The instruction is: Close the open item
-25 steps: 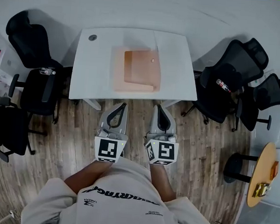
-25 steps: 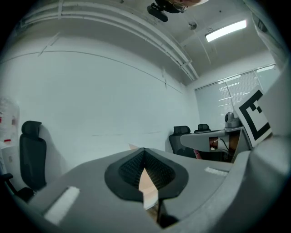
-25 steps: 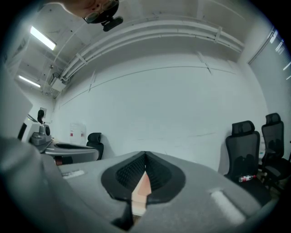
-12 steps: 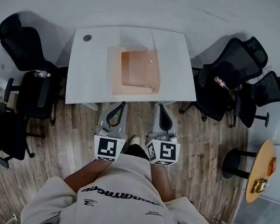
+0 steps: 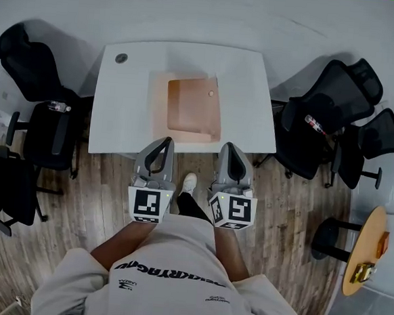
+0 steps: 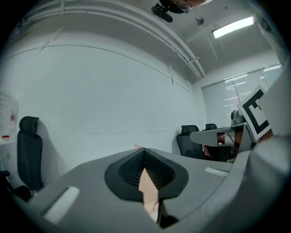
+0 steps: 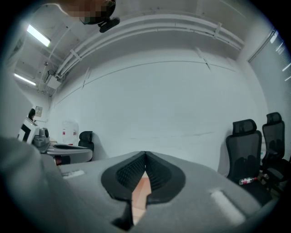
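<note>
Chairs (image 5: 35,73), black, stand left of the white table (image 5: 252,83). Left gripper (image 5: 163,142) hangs just short of the table's near edge, jaws pressed together, nothing between them. Tan box (image 5: 191,109) lies mid-table, ahead of and between the grippers. Right gripper (image 5: 229,148) likewise closed and empty.

head: high, steeply down | claw views: low, level, forward | shared: chairs (image 5: 326,112)
</note>
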